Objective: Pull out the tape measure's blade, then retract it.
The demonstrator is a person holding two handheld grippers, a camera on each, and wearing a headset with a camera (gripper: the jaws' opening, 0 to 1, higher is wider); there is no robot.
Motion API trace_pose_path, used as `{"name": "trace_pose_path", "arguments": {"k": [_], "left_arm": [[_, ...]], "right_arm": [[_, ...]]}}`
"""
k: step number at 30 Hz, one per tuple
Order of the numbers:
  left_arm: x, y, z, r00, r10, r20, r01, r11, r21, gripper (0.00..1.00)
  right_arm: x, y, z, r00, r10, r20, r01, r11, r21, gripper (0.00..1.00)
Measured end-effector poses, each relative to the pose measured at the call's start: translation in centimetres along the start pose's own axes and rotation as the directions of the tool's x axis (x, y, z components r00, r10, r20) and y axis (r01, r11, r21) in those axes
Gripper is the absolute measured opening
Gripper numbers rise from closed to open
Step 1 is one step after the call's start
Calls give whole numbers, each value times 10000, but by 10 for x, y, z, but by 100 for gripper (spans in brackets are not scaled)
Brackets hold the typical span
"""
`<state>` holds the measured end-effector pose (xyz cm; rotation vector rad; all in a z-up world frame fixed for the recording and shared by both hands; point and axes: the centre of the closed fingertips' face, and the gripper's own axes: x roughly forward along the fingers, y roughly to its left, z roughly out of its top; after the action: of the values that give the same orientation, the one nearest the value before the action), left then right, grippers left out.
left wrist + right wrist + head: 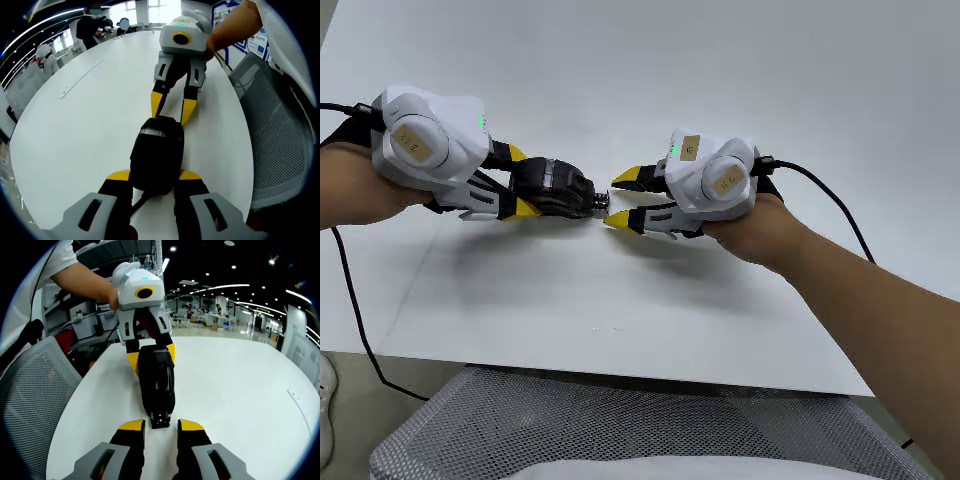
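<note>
Tape measure half-hidden in left claw

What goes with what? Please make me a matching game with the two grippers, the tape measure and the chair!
Things:
1. left gripper
2. right gripper
3. tape measure
4. chair

States and colours:
a. black
b. grey mesh
c. open, one jaw on each side of the tape measure's front end
d. shut, squeezing the tape measure's body

Right pairs: 1-d, 2-c, 3-a, 4-b
</note>
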<state>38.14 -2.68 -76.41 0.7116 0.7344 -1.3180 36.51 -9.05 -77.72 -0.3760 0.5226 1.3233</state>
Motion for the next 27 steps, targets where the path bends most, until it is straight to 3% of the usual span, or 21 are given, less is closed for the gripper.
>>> {"name": "trace_pose_path", "arguments": {"k": [7,27], "left_arm": [[0,0,1,10000,2,-20,-2,10000,-29,26],[0,0,0,10000,15,-33,-16,10000,-34,26]], "right_arm": [[6,-3,1,9999,130,32,-129,9997,-188,16],[17,1,0,9994,358,28,-357,9991,-223,12]]}}
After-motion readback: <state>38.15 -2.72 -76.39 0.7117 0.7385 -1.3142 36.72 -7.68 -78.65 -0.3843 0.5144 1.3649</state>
